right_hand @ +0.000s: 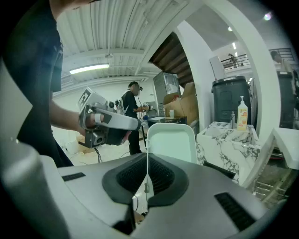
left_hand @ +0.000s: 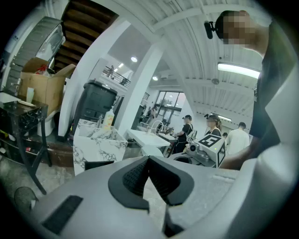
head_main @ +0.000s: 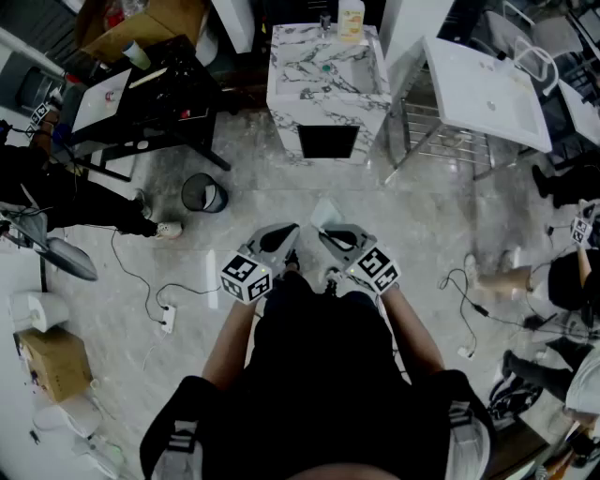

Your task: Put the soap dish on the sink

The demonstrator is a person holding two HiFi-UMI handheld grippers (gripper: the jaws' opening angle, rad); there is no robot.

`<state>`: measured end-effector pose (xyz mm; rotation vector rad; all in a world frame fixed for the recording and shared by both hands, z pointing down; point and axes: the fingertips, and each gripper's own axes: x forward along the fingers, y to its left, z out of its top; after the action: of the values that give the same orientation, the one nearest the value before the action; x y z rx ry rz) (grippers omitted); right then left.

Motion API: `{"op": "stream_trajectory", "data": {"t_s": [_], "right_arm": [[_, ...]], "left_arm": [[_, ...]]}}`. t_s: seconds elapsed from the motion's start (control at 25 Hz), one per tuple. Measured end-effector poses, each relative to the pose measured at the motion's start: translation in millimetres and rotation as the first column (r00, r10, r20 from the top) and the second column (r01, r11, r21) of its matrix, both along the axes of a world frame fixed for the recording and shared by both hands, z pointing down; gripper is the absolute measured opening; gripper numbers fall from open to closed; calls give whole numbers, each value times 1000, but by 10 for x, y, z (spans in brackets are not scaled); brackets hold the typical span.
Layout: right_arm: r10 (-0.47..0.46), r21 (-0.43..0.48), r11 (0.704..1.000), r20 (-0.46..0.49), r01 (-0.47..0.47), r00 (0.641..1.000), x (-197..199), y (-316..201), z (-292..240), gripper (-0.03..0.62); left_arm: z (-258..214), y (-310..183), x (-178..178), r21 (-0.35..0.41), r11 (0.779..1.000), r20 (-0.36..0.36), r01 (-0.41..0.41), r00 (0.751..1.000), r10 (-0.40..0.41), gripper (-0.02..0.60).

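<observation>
Two hand-held grippers are out in front of the person, both tipped a bit downward. The right gripper [right_hand: 147,158] is clamped tight on the thin rim of the white rounded-rectangle plastic soap dish [right_hand: 171,142], so the dish pokes out past the jaw tips with its edge pinched between the black pads. The left gripper [left_hand: 148,159] has its pads meeting at the tips with nothing between them, and it sits just beside the right one at its 9 o'clock. From the head view the soap dish [head_main: 325,212] hangs over the grey floor, well apart from the white-and-grey marble-pattern sink [head_main: 323,80], which stands at 12 o'clock from the grippers. A yellowish pump bottle [head_main: 351,19] stands on the far edge of that sink. Off at 2 o'clock there's a plain white basin [head_main: 487,94] resting on a metal rack, and at 10 o'clock a small round black bin [head_main: 203,193] stands on the floor.
</observation>
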<state>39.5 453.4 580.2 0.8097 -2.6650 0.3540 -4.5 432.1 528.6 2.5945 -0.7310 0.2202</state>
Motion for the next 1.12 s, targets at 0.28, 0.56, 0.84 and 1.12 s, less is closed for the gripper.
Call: {"op": "stream_trajectory", "data": {"t_s": [0.28, 0.56, 0.84, 1.12], "right_arm": [[1, -42, 999, -3, -1, 1000, 38, 385, 41, -2], [-40, -29, 999, -28, 39, 999, -1, 449, 81, -2], [-60, -29, 998, -19, 59, 998, -39, 303, 41, -2], [-54, -66, 996, -22, 52, 998, -181, 35, 65, -2]], "left_arm": [[29, 358, -22, 2, 999, 12, 43, 999, -43, -2], [29, 445, -127, 11, 998, 15, 68, 998, -68, -2], [-2, 251, -117, 22, 998, 13, 55, 998, -55, -2], [51, -11, -191, 42, 999, 41, 16, 999, -18, -2]]}}
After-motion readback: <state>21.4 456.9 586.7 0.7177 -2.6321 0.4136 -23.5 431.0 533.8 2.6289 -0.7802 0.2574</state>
